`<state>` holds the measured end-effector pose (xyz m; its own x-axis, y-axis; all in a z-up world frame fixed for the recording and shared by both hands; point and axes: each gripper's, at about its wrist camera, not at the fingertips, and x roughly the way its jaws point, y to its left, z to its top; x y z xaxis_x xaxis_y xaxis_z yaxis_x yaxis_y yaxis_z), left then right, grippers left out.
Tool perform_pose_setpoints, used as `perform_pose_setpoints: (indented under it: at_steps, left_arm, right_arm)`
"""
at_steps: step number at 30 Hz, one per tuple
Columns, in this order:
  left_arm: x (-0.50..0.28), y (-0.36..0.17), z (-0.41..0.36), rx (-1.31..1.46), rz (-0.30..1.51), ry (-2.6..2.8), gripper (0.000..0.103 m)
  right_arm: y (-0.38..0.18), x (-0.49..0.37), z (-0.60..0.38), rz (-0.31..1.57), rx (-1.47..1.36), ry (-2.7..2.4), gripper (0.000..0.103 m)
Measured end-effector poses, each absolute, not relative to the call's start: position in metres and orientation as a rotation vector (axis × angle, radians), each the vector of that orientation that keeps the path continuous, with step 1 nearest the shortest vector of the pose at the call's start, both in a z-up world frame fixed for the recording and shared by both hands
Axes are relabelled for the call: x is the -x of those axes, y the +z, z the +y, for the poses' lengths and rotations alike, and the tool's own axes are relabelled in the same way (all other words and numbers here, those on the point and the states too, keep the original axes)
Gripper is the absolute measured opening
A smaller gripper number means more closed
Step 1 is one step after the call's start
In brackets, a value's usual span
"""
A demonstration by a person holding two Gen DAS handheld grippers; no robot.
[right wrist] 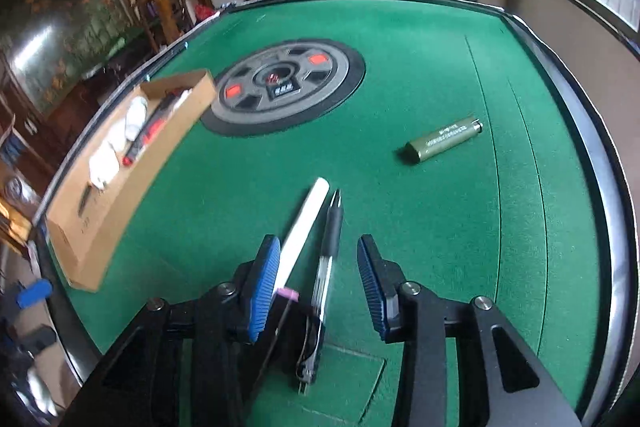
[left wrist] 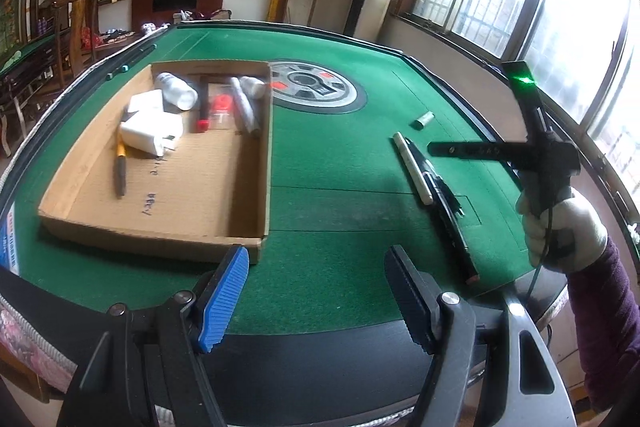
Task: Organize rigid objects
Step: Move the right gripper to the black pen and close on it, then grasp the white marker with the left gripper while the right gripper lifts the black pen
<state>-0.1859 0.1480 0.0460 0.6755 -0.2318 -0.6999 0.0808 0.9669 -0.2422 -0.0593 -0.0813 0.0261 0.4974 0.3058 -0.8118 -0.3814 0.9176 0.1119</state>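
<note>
A shallow cardboard tray [left wrist: 248, 187] lies on the green table, also in the right wrist view [right wrist: 120, 195]. It holds white chargers [left wrist: 154, 131], a white bottle [left wrist: 176, 89], pens and a knife. A white marker [right wrist: 306, 223] and a black pen [right wrist: 328, 251] lie side by side on the felt, also in the left wrist view [left wrist: 412, 167]. A green lighter [right wrist: 444, 139] lies farther right. My right gripper [right wrist: 318, 279] is open, low over the marker and pen. My left gripper [left wrist: 316, 291] is open and empty near the tray's front corner.
A round grey hub [right wrist: 284, 87] sits in the table's middle. The table has a raised black rim [right wrist: 600, 187]. Shelves, a TV and windows stand behind. The gloved hand holding the right gripper [left wrist: 560, 227] shows at the right.
</note>
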Motion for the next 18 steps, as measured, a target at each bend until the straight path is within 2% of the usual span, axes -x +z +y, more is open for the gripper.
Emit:
perform_pose_setpoints:
  at_steps: [5,10,18]
  left_arm:
    - [0.177,0.05,0.133,0.184,0.829,-0.212,0.074]
    - [0.16,0.064,0.115,0.158,0.822,-0.25,0.074]
    - [0.077,0.042,0.056,0.133,0.909,-0.331,0.074]
  right_arm:
    - [0.007,0.051,-0.067,0.973,0.22,0.296,0.039]
    - [-0.001,0.034,-0.094,0.974,0.158,0.208,0.023]
    - [-0.001,0.033,-0.138,0.913,0.002,0.253,0.023]
